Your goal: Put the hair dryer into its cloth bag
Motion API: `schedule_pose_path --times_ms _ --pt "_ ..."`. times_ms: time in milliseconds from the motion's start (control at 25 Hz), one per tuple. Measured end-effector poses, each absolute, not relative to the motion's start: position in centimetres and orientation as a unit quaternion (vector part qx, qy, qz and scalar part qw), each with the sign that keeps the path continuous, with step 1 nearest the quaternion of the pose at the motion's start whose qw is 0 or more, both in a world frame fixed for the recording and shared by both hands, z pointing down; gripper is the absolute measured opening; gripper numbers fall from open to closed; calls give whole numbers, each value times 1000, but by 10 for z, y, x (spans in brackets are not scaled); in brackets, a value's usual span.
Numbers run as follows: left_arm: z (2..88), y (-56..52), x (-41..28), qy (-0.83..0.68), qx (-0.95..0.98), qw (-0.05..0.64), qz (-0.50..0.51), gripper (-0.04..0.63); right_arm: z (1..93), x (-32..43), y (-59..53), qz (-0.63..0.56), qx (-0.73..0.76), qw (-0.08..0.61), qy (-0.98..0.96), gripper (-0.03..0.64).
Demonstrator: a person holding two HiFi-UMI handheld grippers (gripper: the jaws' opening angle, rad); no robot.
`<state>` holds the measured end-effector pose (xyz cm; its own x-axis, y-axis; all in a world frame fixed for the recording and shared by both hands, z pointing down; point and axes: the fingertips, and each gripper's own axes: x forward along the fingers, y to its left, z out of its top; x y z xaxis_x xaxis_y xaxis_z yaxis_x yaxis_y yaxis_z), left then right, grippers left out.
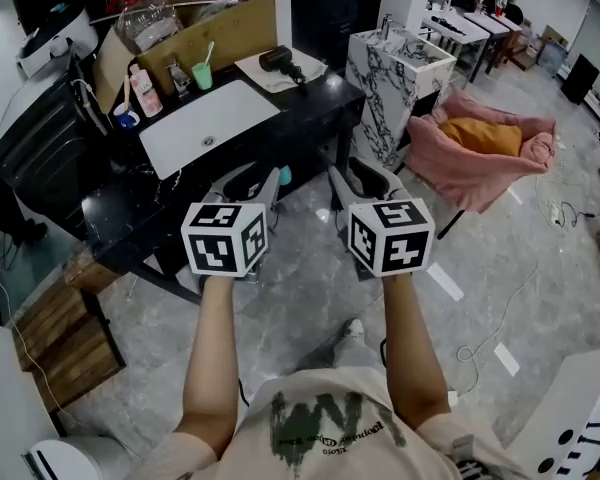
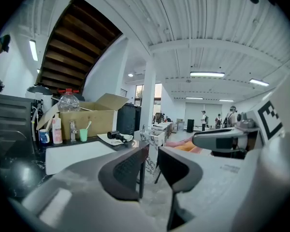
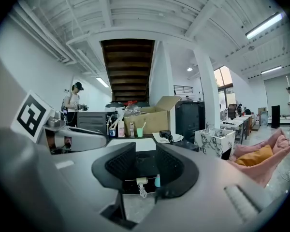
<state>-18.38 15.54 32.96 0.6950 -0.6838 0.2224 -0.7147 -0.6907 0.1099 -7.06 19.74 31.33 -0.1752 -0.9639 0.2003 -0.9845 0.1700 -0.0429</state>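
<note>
Black table (image 1: 325,96): cardboard box (image 1: 225,26), cloth bag (image 1: 260,74)

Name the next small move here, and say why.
Probably carry both tools forward toward the hair dryer, which lies on a pale cloth, likely its bag, at the black table's far end. The left tool and right tool are open, empty and short of it.

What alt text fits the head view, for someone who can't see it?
The left hand-held gripper and right hand-held gripper, both empty with jaws apart, are held side by side, short of a black table where the hair dryer lies on a white cloth.
</note>
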Motion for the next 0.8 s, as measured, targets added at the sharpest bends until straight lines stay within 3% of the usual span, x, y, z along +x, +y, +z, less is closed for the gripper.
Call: schedule_pose_path --times_ms 520,600,800 --pt "334 79 -160 -427 895 90 89 166 321 -29 119 96 610 62 -784 196" --pt "334 61 -152 -436 891 91 90 206 320 -16 100 97 605 65 -788 210" --pt "332 24 -132 -467 874 92 92 224 316 16 58 96 588 65 -800 230"
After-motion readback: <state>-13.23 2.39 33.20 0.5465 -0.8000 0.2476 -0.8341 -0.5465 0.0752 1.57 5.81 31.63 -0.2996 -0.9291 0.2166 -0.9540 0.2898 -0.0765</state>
